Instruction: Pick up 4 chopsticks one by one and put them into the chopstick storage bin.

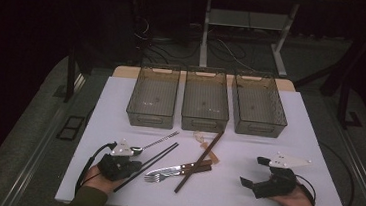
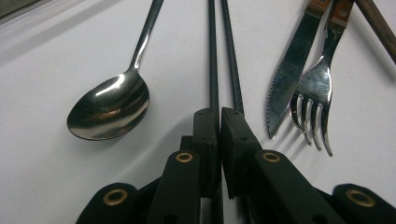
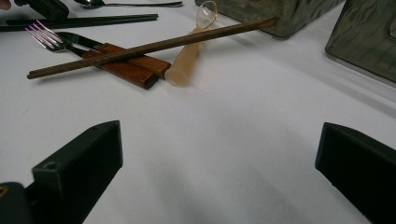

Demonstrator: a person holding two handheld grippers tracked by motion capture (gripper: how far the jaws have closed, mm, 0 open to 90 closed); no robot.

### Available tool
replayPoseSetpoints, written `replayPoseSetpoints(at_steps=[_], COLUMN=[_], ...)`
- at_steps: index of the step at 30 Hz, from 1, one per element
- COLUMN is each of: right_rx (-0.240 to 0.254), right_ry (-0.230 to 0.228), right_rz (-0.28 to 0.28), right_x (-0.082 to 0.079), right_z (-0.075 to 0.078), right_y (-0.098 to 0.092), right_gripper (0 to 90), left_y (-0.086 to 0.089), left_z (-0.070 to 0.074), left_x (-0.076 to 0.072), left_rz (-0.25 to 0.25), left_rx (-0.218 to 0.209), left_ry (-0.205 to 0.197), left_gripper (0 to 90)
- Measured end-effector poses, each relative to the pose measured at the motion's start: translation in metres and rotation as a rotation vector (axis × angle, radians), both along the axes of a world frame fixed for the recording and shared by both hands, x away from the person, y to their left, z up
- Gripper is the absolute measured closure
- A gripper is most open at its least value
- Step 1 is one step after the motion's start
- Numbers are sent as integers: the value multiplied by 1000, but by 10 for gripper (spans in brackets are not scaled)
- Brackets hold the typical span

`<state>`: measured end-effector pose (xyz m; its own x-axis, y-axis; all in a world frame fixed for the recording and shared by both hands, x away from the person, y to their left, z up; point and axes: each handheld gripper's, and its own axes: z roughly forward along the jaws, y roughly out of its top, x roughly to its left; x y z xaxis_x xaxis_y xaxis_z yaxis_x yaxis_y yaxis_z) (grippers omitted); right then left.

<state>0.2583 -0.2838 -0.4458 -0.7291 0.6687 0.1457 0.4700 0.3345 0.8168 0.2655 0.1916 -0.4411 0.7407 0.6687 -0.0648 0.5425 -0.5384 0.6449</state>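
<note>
The high view is dim: the white rectangular surface (image 1: 268, 140) catches the light while the room around it sinks into near black. In the left gripper view, glare gleams on the shiny steel spoon (image 2: 109, 109) and the steel fork (image 2: 314, 88); the near black claw parts look soft. In the right gripper view, faint soft shadows lie under the cutlery.

The bench (image 1: 268, 140) is white. Black chopsticks (image 2: 215, 60) lie beside a shiny silver spoon (image 2: 109, 109). Knife (image 3: 126, 58) and fork (image 2: 317, 88) have reddish-brown handles; three bins (image 1: 206, 102) along the far edge are smoky grey.
</note>
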Motion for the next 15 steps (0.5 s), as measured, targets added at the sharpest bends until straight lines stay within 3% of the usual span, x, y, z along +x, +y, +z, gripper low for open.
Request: replayPoseSetpoints(at_steps=[12, 15], right_rx=[1, 1], right_ry=[1, 2], right_rz=[0, 0], right_x=[0, 0], right_z=[0, 0], right_y=[0, 0], right_gripper=[7, 7], left_y=[1, 3], left_z=[2, 4], left_x=[2, 2], left_rz=[-3, 8], left_rx=[1, -29], left_ry=[10, 3], left_gripper=[852, 852])
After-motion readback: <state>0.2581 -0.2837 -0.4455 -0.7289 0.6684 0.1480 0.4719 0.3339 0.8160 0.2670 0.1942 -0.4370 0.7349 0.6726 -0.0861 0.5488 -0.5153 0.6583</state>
